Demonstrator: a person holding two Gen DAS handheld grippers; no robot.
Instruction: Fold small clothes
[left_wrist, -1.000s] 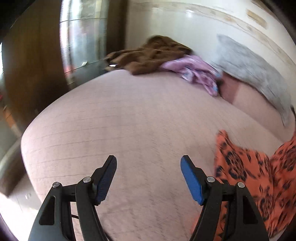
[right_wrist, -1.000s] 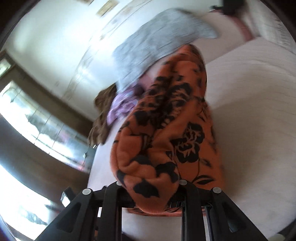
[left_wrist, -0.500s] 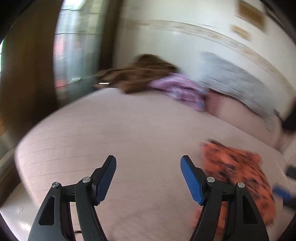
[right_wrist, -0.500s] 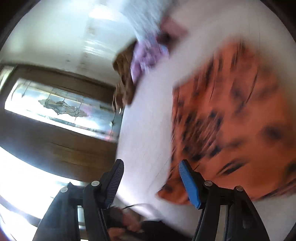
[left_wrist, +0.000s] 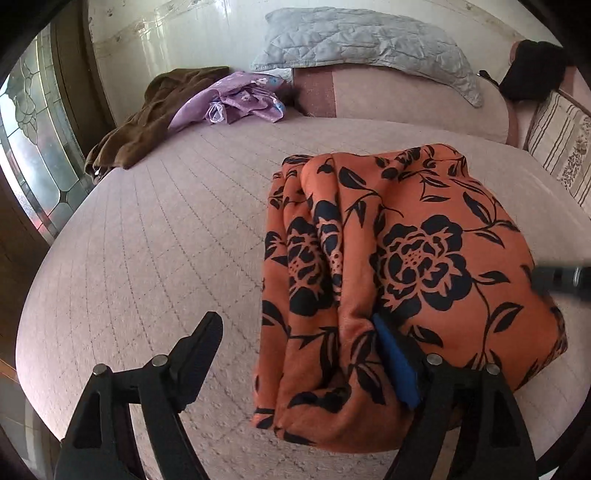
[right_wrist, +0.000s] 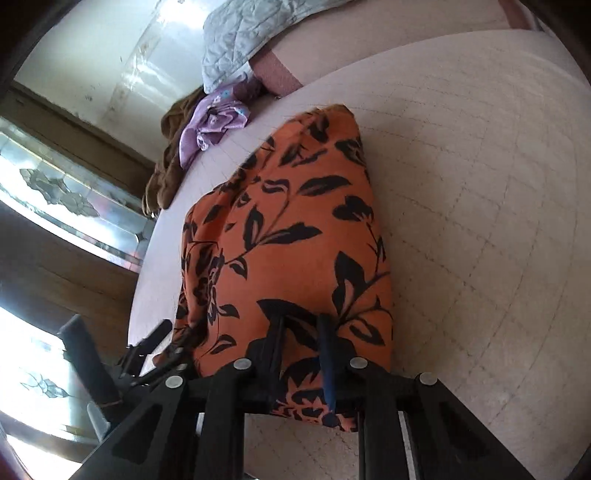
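Firstly, left wrist view:
Left gripper (left_wrist: 297, 343): jaws spread wide, holding nothing; its blue-padded right finger (left_wrist: 395, 363) touches the cloth's near fold.
Orange black-flowered folded garment (left_wrist: 402, 266): lying on the pink quilted bed (left_wrist: 155, 243), right of centre.
Far edge: brown crumpled cloth (left_wrist: 147, 118), purple flowered cloth (left_wrist: 240, 99), grey quilted pillow (left_wrist: 362, 40).

Right wrist view:
Right gripper (right_wrist: 303, 354): fingers nearly together, pinching the orange garment's (right_wrist: 280, 236) near edge.
Bed (right_wrist: 480, 221): bare quilting to the right.
Left gripper (right_wrist: 151, 343): at the cloth's left corner.
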